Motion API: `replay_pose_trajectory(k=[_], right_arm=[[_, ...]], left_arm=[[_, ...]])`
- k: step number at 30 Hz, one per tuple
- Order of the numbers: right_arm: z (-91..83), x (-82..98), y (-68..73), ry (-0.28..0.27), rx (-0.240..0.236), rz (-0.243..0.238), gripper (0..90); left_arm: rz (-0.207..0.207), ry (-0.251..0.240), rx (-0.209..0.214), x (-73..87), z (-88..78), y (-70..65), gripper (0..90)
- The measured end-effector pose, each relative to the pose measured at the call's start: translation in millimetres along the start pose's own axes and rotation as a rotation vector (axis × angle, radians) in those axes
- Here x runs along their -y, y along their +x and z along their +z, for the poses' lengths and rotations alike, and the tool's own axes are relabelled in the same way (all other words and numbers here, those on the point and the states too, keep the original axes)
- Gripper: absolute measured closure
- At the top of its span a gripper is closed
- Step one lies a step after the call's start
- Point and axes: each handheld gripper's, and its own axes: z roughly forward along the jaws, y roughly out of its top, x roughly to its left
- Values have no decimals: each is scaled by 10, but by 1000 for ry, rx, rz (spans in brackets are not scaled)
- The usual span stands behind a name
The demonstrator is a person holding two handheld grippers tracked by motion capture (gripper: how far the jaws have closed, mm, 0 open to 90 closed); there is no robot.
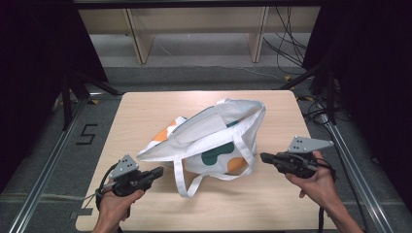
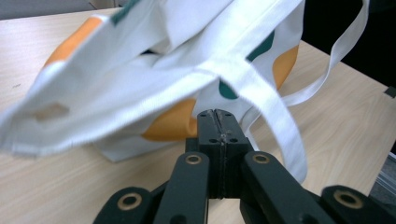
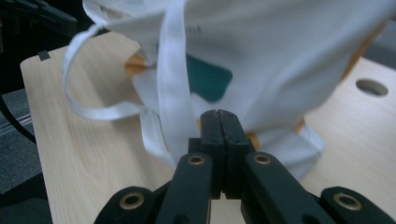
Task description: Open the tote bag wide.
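Counter point(image 1: 145, 104) — free room: bare wood along the far edge, down the left side, and across the near strip between the two hands. Obstacle — tote bag point(image 1: 214, 133), slumped across the middle, mouth sagging open. Its white strap point(image 1: 180, 180) loops out over the near wood, just beside the left gripper point(image 1: 160, 171). Right gripper point(image 1: 262, 157) sits near the bag's right flank, bare wood beneath it.

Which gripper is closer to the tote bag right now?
Left. The left gripper sits just below the tote bag corner, near a handle strap; the right gripper is a bit farther off its other side.
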Motion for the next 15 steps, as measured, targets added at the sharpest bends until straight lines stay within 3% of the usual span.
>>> replay_pose_trajectory(k=[1,2,3,4,5,6,8,10,15], right_arm=[[2,-75,10,2,-13,-3,900],[8,-154,-2,-19,-8,-37,900],[-5,-252,12,-11,-21,-26,900],[3,-313,-7,-28,-24,-57,900],[1,-386,13,-25,-22,-46,900],[8,-458,8,-31,-12,-66,900],[19,-523,32,-24,-21,-63,900],[76,-725,50,-37,-23,-98,900],[184,-1048,7,-31,-16,-143,900]], left_arm=[[7,8,-3,-42,4,4,894],[12,7,-2,-94,15,13,895],[20,7,7,-127,20,28,894],[17,4,8,-167,32,36,894],[19,7,5,-210,49,42,895],[33,6,6,-258,60,55,894],[24,0,5,-304,75,58,894],[57,7,6,-449,149,70,894],[80,18,-4,-644,331,90,894]])
